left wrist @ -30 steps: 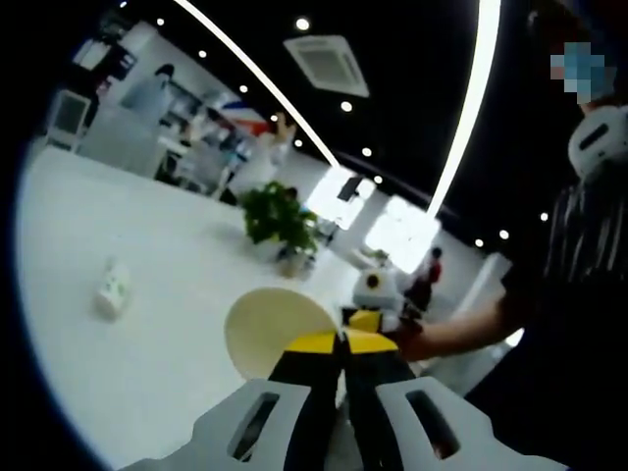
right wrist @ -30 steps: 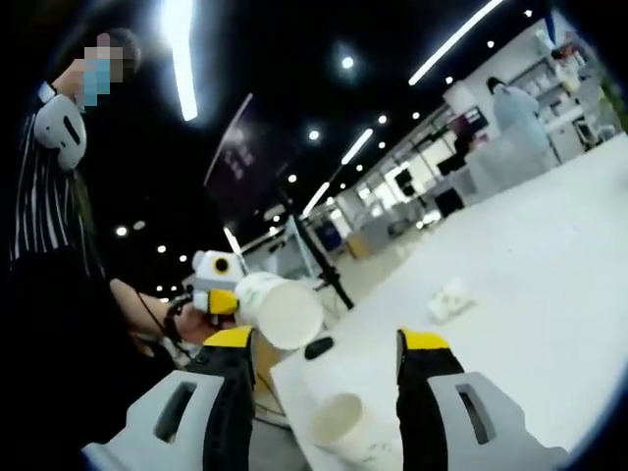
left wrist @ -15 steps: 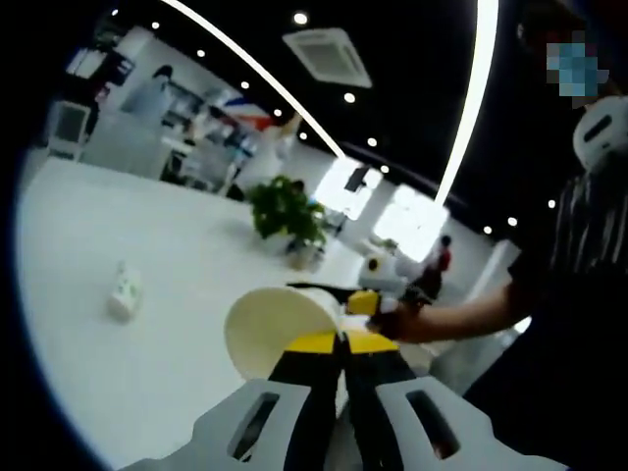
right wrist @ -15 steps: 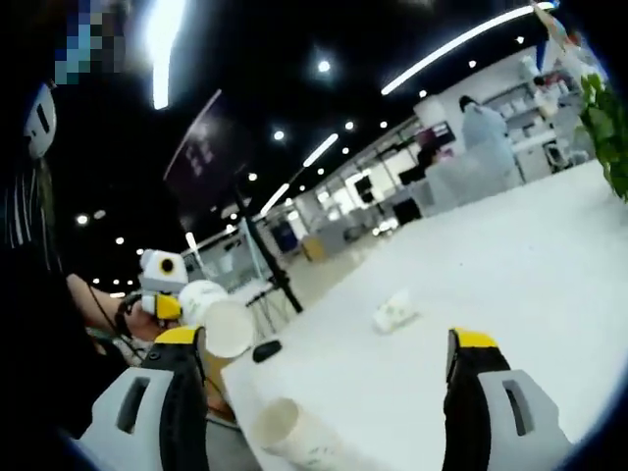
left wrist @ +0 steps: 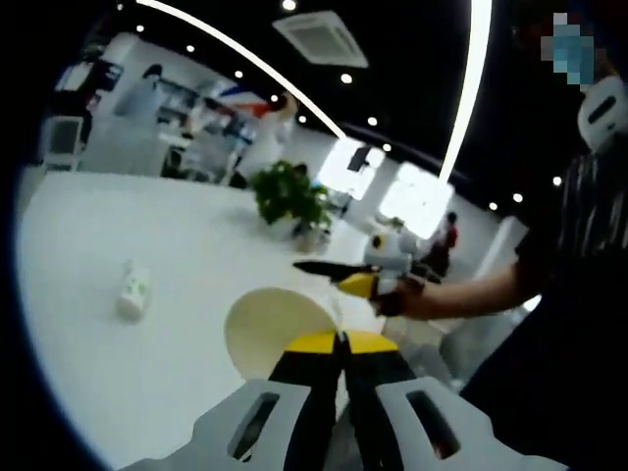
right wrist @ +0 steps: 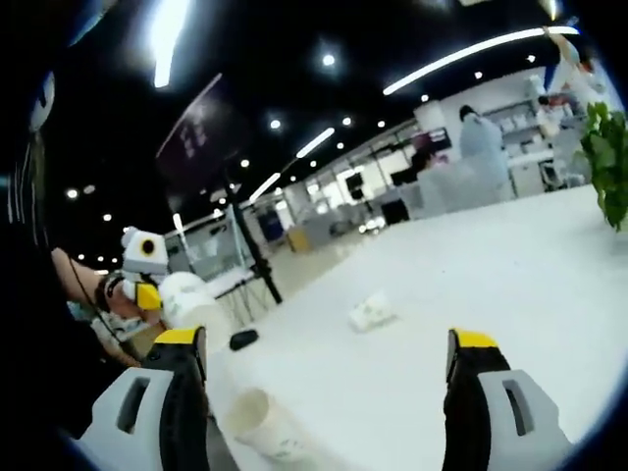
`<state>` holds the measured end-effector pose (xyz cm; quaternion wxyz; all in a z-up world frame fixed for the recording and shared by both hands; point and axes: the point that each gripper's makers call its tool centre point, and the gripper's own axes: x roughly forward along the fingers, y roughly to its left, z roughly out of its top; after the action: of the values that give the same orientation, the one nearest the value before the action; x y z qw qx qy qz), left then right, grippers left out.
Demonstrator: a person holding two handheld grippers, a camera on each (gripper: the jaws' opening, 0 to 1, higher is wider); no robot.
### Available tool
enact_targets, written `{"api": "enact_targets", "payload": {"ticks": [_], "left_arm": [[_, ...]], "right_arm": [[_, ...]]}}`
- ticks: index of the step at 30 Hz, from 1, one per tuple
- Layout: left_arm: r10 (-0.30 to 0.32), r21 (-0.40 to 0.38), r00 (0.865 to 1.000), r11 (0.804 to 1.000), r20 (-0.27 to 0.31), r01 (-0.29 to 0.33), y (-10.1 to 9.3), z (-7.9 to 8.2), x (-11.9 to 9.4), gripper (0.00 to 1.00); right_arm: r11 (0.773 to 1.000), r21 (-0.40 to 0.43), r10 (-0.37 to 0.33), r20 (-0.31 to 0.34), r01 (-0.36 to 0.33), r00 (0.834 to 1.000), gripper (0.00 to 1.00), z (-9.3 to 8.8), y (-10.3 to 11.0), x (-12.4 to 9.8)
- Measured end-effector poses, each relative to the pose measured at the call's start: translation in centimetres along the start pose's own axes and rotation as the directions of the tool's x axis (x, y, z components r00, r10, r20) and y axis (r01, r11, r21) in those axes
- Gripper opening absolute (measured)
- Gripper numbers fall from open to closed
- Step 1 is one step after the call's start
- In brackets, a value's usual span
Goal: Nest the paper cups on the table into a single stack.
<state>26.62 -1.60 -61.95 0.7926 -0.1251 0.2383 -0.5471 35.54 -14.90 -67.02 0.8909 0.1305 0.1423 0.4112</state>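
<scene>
Cream matt paper cup [left wrist: 270, 332], smooth-walled, in the near scene. Second white paper cup [right wrist: 263, 424] lies on the smooth, faintly glossy white table [right wrist: 510, 285]. Grey plastic gripper bodies, yellow-tipped, look moulded and matt.

Our left gripper [left wrist: 340, 343] has its yellow-tipped jaws pressed together, clamped on a paper cup's [left wrist: 275, 332] rim; our right gripper [right wrist: 329, 343] holds its jaws spread wide with nothing between them; in the left gripper view it reaches in from the right on a bare forearm [left wrist: 471, 292].
</scene>
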Motion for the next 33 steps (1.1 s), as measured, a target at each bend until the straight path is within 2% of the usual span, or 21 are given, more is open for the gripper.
{"api": "enact_targets", "payload": {"ticks": [1,4,8,10,13,14,18,20,24,25,26,27,28,29,30,33], "left_arm": [[0.009,0.026,1.000,1.000,-0.025,-0.009,0.1,-0.2,0.0,0.00],[0.019,0.063,0.998,0.998,-0.053,-0.016,0.2,-0.2,0.0,0.00],[0.032,0.111,0.995,0.994,-0.092,-0.022,0.4,-0.1,0.0,0.00],[0.049,0.157,0.988,0.987,-0.147,-0.026,0.5,-0.4,0.1,0.00],[0.056,0.223,0.982,0.975,-0.179,-0.015,0.4,-0.6,0.4,0.00],[0.066,0.264,0.977,0.965,-0.205,-0.009,0.5,-0.8,0.5,0.00],[0.080,0.330,0.954,0.944,-0.289,0.021,0.2,-1.7,0.8,0.00],[0.104,0.421,0.929,0.905,-0.355,0.060,0.3,-2.2,0.9,0.00],[0.126,0.488,0.893,0.865,-0.433,0.115,0.2,-3.1,1.3,0.00],[0.134,0.508,0.878,0.851,-0.459,0.136,0.3,-3.5,1.4,0.00],[0.135,0.523,0.875,0.839,-0.466,0.148,0.2,-3.6,1.5,0.00],[0.142,0.551,0.865,0.817,-0.480,0.171,0.3,-3.9,1.6,0.00],[0.144,0.564,0.864,0.806,-0.483,0.182,0.3,-3.9,1.7,0.00],[0.138,0.597,0.868,0.776,-0.477,0.205,0.2,-3.9,1.9,0.00],[0.134,0.608,0.868,0.764,-0.479,0.217,0.1,-4.0,2.0,0.00],[0.149,0.622,0.852,0.747,-0.502,0.236,0.3,-4.5,2.1,0.00]], "right_arm": [[1.000,-0.024,-0.008,-0.003,0.008,1.000,1.00,-0.1,0.1,0.0],[0.998,-0.060,-0.030,-0.012,0.029,0.999,1.00,-0.1,-0.1,-0.1],[0.998,-0.045,-0.042,-0.008,0.042,0.999,1.00,-0.1,-0.6,-0.1],[0.997,-0.043,-0.061,-0.005,0.060,0.998,1.00,-0.1,-1.0,-0.1],[0.996,-0.051,-0.076,-0.005,0.076,0.997,1.00,-0.1,-1.3,-0.1],[0.996,-0.049,-0.077,-0.005,0.077,0.997,1.00,-0.1,-1.3,-0.1],[0.995,-0.038,-0.088,-0.001,0.088,0.996,1.00,0.0,-1.6,0.0],[0.995,-0.037,-0.091,0.000,0.091,0.996,1.00,0.0,-1.7,0.0],[0.995,-0.045,-0.094,0.000,0.094,0.996,1.00,0.0,-1.7,0.0],[0.995,-0.038,-0.092,0.003,0.092,0.996,1.00,-0.1,-1.6,0.1],[0.995,-0.038,-0.094,0.003,0.094,0.996,1.00,-0.2,-1.7,0.1],[0.995,-0.035,-0.094,0.000,0.094,0.996,1.00,-0.3,-1.7,0.0],[0.995,-0.030,-0.093,0.004,0.093,0.996,1.00,-0.3,-1.6,0.0],[0.996,-0.024,-0.091,0.011,0.091,0.996,1.00,-0.3,-1.5,-0.1],[0.995,-0.024,-0.092,0.012,0.093,0.996,1.00,-0.4,-1.6,-0.2],[0.995,-0.034,-0.097,-0.004,0.097,0.995,1.00,-0.7,-1.7,-0.3]]}}
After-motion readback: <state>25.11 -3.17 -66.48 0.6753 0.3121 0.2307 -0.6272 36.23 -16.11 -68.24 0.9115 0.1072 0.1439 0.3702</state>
